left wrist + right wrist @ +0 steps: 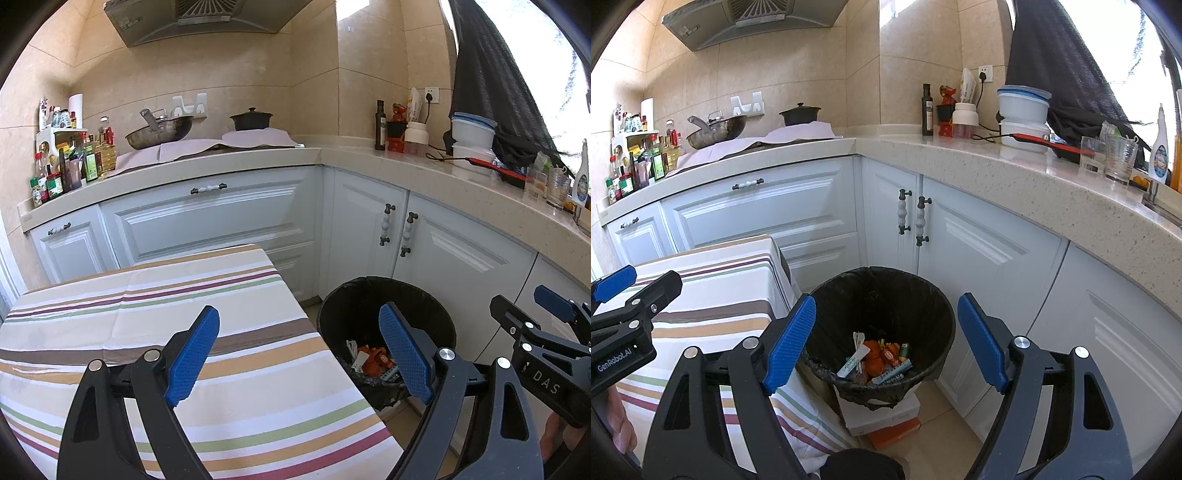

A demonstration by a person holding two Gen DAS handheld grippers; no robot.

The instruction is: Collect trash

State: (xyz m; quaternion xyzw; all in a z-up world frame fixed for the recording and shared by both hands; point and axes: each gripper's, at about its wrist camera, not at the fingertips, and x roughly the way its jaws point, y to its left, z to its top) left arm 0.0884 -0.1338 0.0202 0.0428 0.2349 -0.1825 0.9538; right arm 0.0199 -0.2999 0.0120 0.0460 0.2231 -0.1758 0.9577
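One trash bin [882, 325], lined with a black bag, stands on the floor in the corner between the striped desk [155, 295] and the white cabinets [990, 251]. At its bottom lies a small heap of trash [877, 360]: orange wrappers, pale packets and a white strip, too jumbled to count. The bin rests on two flat boxes [882, 415], one white above one orange.

Two hand-held grippers show. The left hand-held gripper [301, 350] hangs over the desk's right edge, tilted downward, its blue pads spread wide with nothing between them. The right hand-held gripper [886, 341] hangs above the bin's mouth, also tilted down, jaws wide apart and empty. They are side by side, close but apart.

The desk's cloth drops just beside the bin's rim. Cabinet doors stand shut near behind the bin, with a narrow strip of bare floor [942, 439] to its right.
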